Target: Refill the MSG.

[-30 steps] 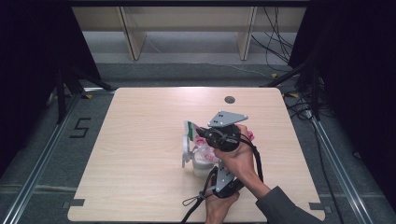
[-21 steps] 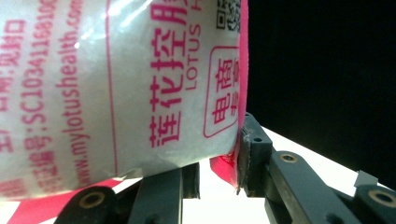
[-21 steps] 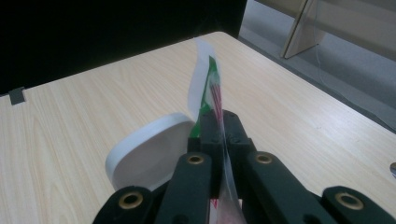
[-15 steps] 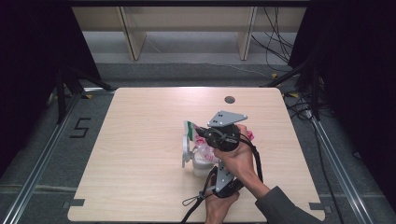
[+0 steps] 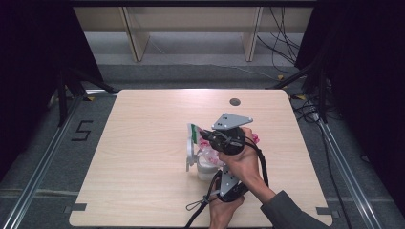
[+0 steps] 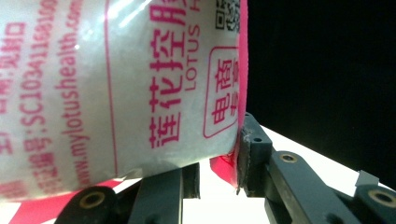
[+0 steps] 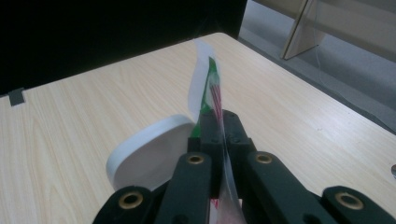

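Note:
A white tub with pink print point(image 6: 116, 84) stands near the table's front middle point(image 5: 206, 166). My left gripper point(image 6: 217, 158) comes in from the front edge point(image 5: 216, 174), its jaws shut on the tub's lower part. The tub's white flip lid point(image 7: 144, 154) hangs open to the left point(image 5: 190, 155). Above the tub, my right gripper point(image 7: 219, 119) points left under its grey plate point(image 5: 203, 133). Its jaws are shut on a thin film strip with green and red print point(image 7: 210, 88), which stands up from the tub's mouth point(image 5: 193, 130).
The wooden table point(image 5: 143, 143) has a dark round hole point(image 5: 234, 101) near its far edge. Shelf legs and cables lie on the floor beyond it. A "5" marker point(image 5: 82, 130) is on the floor at the left. Black curtains close off both sides.

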A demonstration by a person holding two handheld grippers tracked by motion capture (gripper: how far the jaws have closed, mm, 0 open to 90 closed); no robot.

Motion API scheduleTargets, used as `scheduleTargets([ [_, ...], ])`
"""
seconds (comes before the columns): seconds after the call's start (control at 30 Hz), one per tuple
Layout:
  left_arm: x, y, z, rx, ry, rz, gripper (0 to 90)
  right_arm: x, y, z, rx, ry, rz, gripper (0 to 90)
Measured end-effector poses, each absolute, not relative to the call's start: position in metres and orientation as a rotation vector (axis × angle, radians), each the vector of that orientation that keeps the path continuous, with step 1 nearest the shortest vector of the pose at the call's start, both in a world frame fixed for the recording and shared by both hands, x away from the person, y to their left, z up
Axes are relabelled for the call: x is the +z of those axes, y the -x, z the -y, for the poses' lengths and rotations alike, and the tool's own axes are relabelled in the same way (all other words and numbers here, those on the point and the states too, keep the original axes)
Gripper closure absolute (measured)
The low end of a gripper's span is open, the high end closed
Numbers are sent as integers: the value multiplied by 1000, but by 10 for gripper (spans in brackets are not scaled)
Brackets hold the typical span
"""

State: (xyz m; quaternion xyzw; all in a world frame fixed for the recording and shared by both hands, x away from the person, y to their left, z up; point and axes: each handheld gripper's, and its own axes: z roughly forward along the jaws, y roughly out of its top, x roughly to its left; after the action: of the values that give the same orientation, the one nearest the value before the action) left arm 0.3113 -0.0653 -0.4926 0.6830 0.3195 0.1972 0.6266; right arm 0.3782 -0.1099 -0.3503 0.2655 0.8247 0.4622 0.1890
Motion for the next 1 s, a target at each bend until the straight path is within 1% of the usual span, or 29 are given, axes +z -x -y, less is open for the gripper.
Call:
scheduleTargets([
  [1.0,-493,-311,66,462,-1580,-731,730,-352,-378,111,1306,-747,-2338,900],
])
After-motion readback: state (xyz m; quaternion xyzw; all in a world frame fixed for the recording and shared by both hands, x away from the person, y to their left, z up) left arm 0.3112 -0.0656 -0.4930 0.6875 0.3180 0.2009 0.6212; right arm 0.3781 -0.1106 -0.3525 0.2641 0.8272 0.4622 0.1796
